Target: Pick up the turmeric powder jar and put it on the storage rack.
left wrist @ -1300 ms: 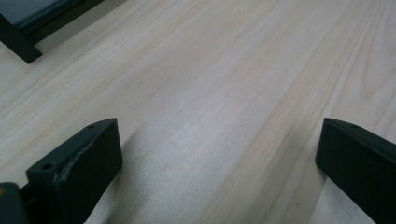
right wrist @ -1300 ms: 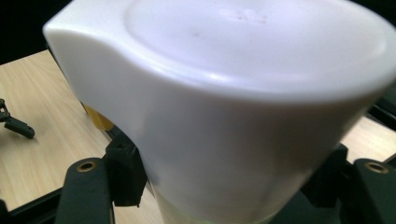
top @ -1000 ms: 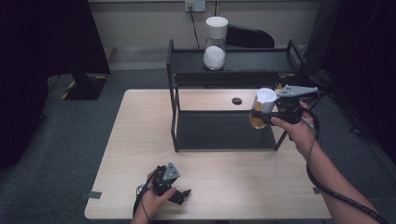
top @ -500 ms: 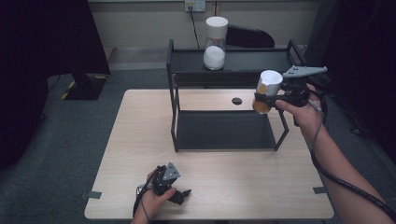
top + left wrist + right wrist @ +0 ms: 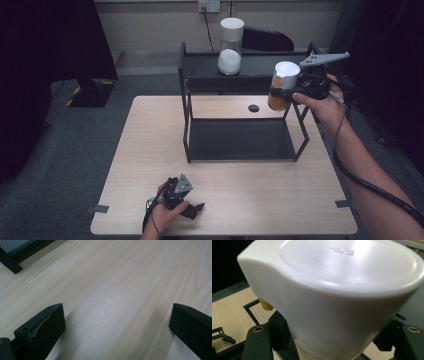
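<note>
The right tool (image 5: 286, 95) clenches a smooth, white-lidded cylindrical jar of orange contents (image 5: 282, 85) in mid-air beside the black metal two-tier rack's (image 5: 186, 85) right posts. The left tool (image 5: 192, 207), released, rests on the pale wooden desk (image 5: 150, 130).

the rack's top shelf (image 5: 260, 65) lies bare right of the white jar (image 5: 230, 47); the lower shelf (image 5: 240, 140) lies open.
</note>
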`<state>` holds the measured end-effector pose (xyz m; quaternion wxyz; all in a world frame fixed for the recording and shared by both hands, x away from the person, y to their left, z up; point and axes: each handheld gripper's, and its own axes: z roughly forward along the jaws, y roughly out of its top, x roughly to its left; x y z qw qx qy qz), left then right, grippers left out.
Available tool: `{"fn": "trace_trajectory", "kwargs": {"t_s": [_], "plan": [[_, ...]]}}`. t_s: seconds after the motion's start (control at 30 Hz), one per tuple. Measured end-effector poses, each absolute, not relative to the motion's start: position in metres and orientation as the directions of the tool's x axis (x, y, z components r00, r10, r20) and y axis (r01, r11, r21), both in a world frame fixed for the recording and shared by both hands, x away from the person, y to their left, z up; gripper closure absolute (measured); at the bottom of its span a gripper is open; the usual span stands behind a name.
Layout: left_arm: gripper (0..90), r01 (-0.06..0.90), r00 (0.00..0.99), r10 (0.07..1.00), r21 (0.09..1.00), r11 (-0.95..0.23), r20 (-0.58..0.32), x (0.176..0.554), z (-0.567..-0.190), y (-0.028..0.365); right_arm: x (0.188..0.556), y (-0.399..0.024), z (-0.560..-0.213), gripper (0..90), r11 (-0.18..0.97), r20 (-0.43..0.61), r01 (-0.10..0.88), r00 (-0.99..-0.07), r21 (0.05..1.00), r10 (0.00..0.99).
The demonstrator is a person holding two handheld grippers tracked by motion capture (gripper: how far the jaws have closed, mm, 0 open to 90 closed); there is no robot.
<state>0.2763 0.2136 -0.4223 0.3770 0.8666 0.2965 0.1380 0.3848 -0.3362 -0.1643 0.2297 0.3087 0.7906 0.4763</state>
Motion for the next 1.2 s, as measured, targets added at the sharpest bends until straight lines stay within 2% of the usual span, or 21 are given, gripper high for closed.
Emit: {"fn": "trace_trajectory", "kwargs": {"t_s": [1.2], "plan": [[0.0,0.41,0.786,0.618,0.736,-0.539,0.015,0.276,-0.422,0.214,0.4,-0.321,-0.09,30.4,0.326,-0.059,0.267,-0.684,0.907,0.727]]}}
